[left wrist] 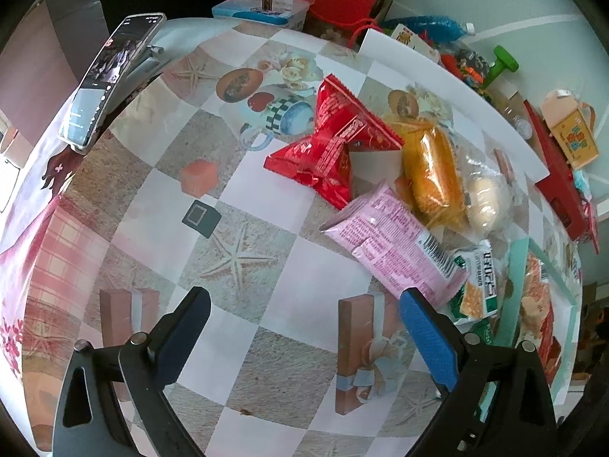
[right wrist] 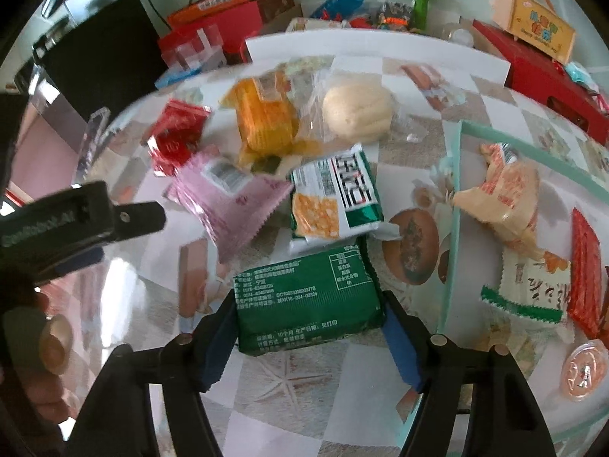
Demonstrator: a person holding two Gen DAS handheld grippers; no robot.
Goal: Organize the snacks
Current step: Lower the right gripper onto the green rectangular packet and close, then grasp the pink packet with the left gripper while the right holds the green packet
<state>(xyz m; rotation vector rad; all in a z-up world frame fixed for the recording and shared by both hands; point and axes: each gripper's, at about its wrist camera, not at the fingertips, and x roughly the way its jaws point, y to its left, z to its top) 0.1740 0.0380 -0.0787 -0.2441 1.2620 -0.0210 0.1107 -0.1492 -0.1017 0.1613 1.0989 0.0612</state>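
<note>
My right gripper [right wrist: 308,339] is shut on a dark green snack packet [right wrist: 308,301], its blue pads pressing the packet's two sides just above the tablecloth. Beyond it lie a green-and-white cracker packet [right wrist: 335,198], a pink packet [right wrist: 232,198], a red packet [right wrist: 175,137], an orange cake packet [right wrist: 266,118] and a pale bun [right wrist: 357,110] in clear wrap. My left gripper [left wrist: 304,323] hangs open over the patterned tablecloth with nothing between its fingers. The pink packet [left wrist: 396,247] lies just beyond its right finger [left wrist: 426,335], and the red packet [left wrist: 331,144] lies farther off.
A pale green tray [right wrist: 456,175] at the right holds a beige packet [right wrist: 506,194], a white packet [right wrist: 533,289], a red packet [right wrist: 586,270] and a jelly cup [right wrist: 584,373]. A phone on a stand [left wrist: 110,76] stands at the left. Red boxes [right wrist: 544,76] and toys line the far table edge.
</note>
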